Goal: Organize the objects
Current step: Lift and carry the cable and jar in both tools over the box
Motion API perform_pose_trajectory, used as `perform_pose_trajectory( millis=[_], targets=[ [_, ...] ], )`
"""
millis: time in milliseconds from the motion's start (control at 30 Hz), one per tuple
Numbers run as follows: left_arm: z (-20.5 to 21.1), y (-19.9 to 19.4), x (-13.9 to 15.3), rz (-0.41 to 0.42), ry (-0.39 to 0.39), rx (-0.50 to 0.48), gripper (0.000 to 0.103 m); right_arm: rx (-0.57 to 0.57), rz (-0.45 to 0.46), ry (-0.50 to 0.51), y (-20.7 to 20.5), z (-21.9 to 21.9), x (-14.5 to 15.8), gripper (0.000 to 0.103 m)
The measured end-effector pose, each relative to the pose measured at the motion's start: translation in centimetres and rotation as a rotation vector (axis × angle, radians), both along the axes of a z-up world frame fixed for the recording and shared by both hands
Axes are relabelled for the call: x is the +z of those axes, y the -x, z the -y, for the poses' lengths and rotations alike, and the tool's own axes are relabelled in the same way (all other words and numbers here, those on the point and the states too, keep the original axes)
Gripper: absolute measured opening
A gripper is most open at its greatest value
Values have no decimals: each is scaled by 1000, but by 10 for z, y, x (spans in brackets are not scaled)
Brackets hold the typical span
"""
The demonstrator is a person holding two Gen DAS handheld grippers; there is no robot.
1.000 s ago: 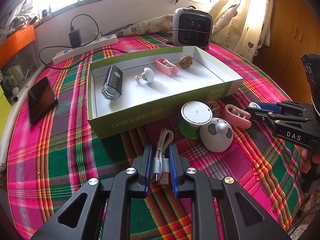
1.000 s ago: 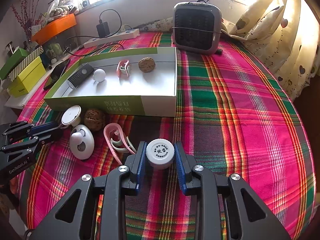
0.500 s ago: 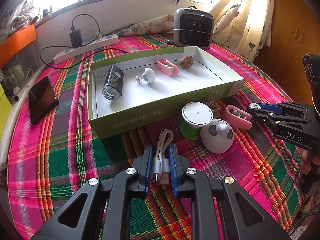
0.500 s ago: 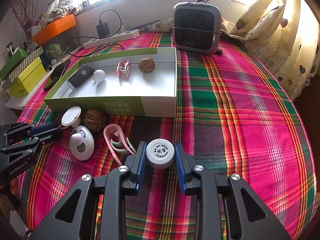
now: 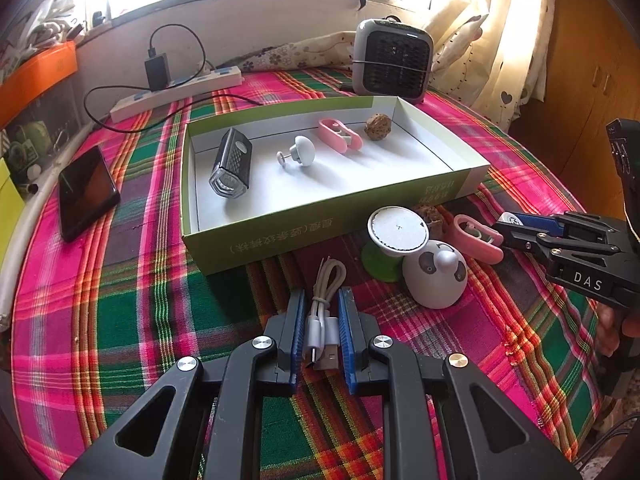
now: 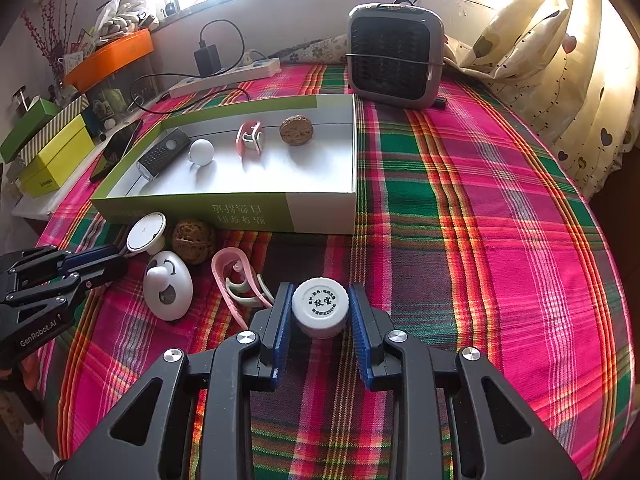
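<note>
Near front edge of plaid tablecloth (image 5: 120,300), left gripper (image 5: 322,334) clamped on coiled white USB cable (image 5: 322,312); right gripper (image 6: 320,318) gripped white capped jar (image 6: 320,306). Both just before green box (image 6: 192,210).

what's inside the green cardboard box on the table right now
Four things lie in a row inside the green cardboard box: a black grated light, a white round knob, a pink plastic clip and a brown walnut. The near wall hides the floor strip behind it.
</note>
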State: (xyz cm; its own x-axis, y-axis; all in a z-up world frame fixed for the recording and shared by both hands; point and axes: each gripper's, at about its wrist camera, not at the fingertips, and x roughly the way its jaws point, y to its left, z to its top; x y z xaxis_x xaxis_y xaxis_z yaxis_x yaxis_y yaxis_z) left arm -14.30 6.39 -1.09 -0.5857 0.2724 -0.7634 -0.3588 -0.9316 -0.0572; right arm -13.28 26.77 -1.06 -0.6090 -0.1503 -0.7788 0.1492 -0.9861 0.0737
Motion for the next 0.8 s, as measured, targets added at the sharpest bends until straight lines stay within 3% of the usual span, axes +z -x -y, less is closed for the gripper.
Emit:
perform_pose_trajectory(
  millis=[800],
  targets=[
    [3, 0, 24, -46, -48, 11, 15, 13, -37, 1, -1, 4, 15, 29]
  ],
)
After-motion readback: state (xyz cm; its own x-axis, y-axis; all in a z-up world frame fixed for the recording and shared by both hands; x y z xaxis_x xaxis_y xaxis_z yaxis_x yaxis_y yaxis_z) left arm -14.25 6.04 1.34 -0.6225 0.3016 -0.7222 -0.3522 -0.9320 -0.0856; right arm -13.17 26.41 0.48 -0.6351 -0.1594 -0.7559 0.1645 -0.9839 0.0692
